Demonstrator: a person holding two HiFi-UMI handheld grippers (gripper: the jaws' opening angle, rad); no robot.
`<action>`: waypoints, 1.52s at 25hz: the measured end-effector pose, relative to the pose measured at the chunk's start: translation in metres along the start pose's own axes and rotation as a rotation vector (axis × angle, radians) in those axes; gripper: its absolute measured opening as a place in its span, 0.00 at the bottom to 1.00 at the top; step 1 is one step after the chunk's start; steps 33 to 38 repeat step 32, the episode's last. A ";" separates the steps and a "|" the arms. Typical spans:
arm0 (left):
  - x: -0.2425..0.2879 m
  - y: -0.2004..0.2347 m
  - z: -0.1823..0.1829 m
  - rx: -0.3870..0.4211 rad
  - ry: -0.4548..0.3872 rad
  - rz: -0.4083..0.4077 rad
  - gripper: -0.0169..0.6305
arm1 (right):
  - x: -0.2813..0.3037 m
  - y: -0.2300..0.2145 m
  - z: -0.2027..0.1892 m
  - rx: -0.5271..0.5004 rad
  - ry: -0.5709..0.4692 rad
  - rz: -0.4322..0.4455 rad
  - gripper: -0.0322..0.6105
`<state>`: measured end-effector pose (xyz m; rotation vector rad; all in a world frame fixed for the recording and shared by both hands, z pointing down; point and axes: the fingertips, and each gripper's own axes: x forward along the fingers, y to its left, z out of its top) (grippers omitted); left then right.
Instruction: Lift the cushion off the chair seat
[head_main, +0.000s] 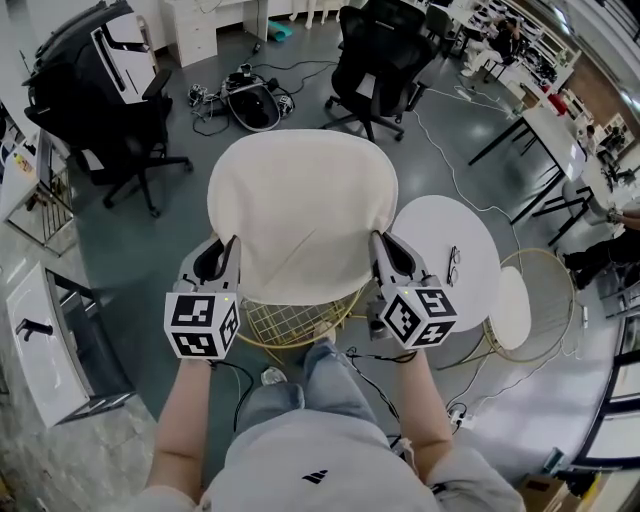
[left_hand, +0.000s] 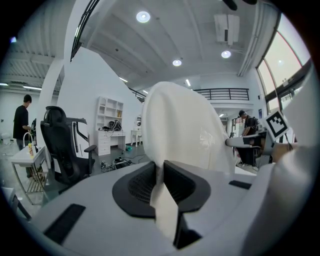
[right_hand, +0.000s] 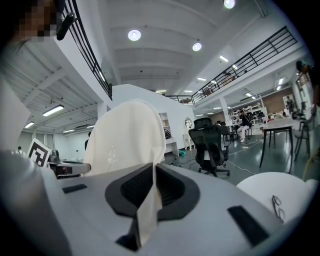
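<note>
The cream cushion (head_main: 300, 205) hangs in the air above the gold wire chair seat (head_main: 290, 322), stretched between both grippers. My left gripper (head_main: 232, 262) is shut on the cushion's left edge, and my right gripper (head_main: 378, 256) is shut on its right edge. In the left gripper view the cushion (left_hand: 185, 130) rises from the pinched fold between the jaws of the left gripper (left_hand: 161, 177). The right gripper view shows the cushion (right_hand: 127, 137) the same way, its cloth edge clamped in the right gripper (right_hand: 150, 182).
A round white side table (head_main: 445, 240) with a pair of glasses (head_main: 453, 265) stands right of the chair. Black office chairs (head_main: 375, 60) stand behind, one more at the far left (head_main: 95, 90). Cables lie on the floor. A white disc on a gold wire frame (head_main: 512, 308) sits at the right.
</note>
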<state>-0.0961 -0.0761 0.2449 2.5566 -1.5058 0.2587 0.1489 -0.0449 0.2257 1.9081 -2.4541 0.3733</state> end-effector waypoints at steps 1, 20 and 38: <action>0.000 0.000 0.000 0.001 -0.001 -0.001 0.11 | 0.000 0.000 0.000 0.000 0.000 -0.001 0.09; 0.001 0.004 0.002 -0.002 -0.003 -0.006 0.11 | 0.004 0.003 0.002 -0.014 0.000 0.003 0.09; 0.003 0.008 0.000 -0.015 0.009 -0.003 0.11 | 0.010 0.004 0.002 -0.016 0.006 0.009 0.09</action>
